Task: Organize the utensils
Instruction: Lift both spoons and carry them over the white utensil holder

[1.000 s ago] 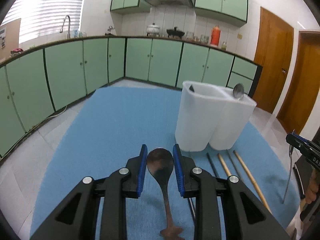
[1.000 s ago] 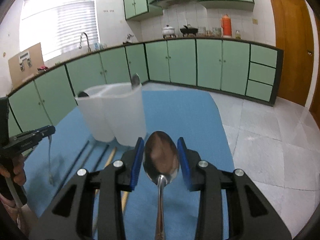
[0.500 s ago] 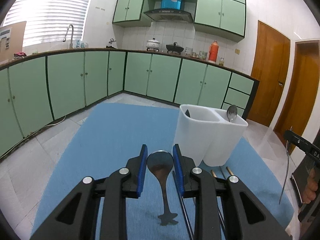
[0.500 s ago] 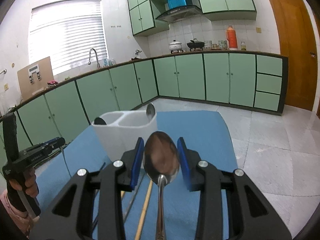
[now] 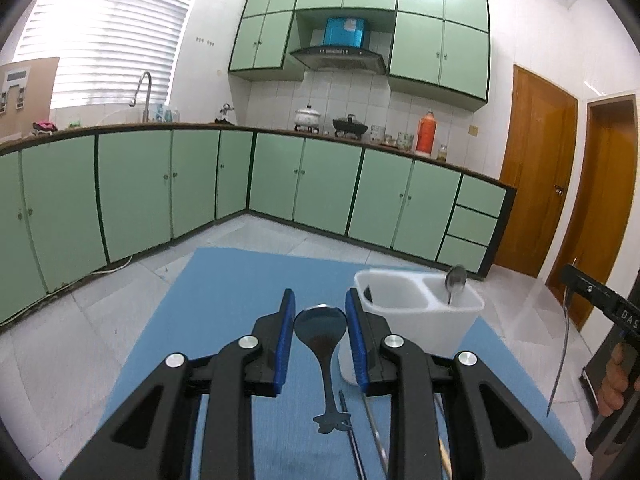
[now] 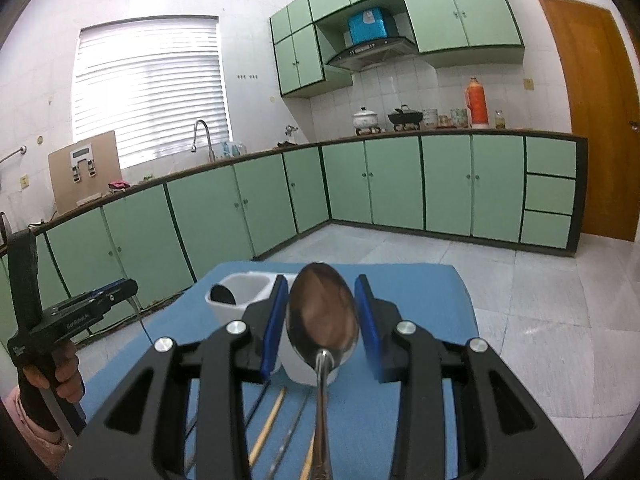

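Above the blue mat (image 5: 224, 320), both grippers (image 5: 320, 322) (image 6: 320, 312) clamp steel spoons bowl-up, handles dangling, seemingly for the white two-compartment holder (image 5: 416, 320).

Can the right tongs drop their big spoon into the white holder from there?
Probably yes. The right tongs hold the spoon above the white holder, whose top is open, and nothing sits between them.

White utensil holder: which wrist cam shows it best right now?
Left wrist view. The white utensil holder shows both compartments there, with a spoon standing in the right-hand one. In the right wrist view the right gripper and its held spoon cover most of it; only one compartment's rim shows clearly.
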Motion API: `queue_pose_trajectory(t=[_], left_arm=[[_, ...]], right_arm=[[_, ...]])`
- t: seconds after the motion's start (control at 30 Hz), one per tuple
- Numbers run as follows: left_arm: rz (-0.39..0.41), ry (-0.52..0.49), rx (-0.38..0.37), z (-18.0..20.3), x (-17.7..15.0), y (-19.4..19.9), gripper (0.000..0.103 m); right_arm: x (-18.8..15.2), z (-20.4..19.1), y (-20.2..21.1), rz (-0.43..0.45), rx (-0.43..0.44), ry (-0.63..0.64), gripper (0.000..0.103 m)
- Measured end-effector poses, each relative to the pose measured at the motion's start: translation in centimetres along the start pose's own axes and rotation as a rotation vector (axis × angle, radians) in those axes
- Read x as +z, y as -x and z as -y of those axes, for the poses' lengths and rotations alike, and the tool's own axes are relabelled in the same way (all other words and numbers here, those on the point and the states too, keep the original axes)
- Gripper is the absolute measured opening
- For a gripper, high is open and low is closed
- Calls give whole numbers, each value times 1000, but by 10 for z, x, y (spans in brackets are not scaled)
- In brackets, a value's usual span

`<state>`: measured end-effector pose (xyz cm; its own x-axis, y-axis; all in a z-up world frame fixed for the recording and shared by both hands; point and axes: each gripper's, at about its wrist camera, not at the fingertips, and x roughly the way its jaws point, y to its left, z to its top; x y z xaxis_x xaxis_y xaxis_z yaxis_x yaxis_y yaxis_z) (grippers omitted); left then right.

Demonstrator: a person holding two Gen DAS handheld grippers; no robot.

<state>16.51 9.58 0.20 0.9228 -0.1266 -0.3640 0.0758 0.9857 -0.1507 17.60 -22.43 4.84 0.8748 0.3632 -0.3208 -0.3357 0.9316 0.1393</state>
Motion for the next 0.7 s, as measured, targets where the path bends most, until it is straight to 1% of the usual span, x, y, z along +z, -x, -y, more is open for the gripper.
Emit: queue_pose_trajectory(t=[0.13, 0.2, 0.4, 0.53, 0.7], left_arm=[[32, 6, -12, 1, 18, 5, 26], [62, 2, -17, 4, 28, 10, 26], [154, -19, -41, 17, 71, 18, 26], [182, -48, -70, 34, 95, 6, 26], [178, -77, -95, 55, 108, -23, 26]], right_arm=[[18, -4, -1, 40, 15, 7, 33], [28, -5, -3, 63, 24, 5, 33], [61, -11, -18, 132, 38, 13, 33], [79, -10, -37, 184, 38, -7, 33], [93, -3, -69, 221, 18, -34, 33]])
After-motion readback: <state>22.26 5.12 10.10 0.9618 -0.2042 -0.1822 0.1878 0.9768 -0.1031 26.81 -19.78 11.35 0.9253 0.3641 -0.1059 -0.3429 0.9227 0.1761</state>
